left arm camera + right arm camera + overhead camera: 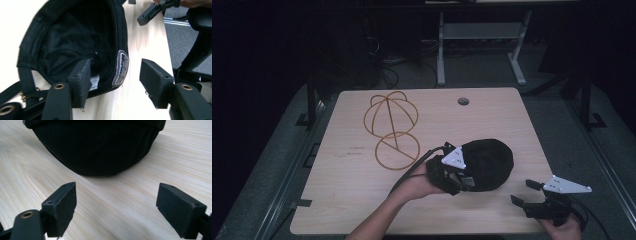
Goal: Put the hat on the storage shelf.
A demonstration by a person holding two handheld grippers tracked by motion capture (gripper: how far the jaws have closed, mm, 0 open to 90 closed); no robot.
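At the left part of the tabletop [337, 200] I see the wire cap frame [391, 131], lying well apart from the cap; I think it waits there because the cap should go on it later, but this is only my judgement.

Next comes my left claw [113, 82]. It is at the near-left edge of the black cap [487, 164], which sits in the right half of the tabletop, between my two hands. In the left gripper view, one jaw is inside the cap, against the lining, and the other jaw is outside with a gap to the rim, where the shiny label [120, 67] is sewn. So the rim is between the jaws but not pinched yet; the claw is released, only half closed. I place it like this to catch the rim's edge.

At the right, my right claw [116, 206] rests near the tabletop edge, wide open and empty, pointing at the cap's dome, ready to help.
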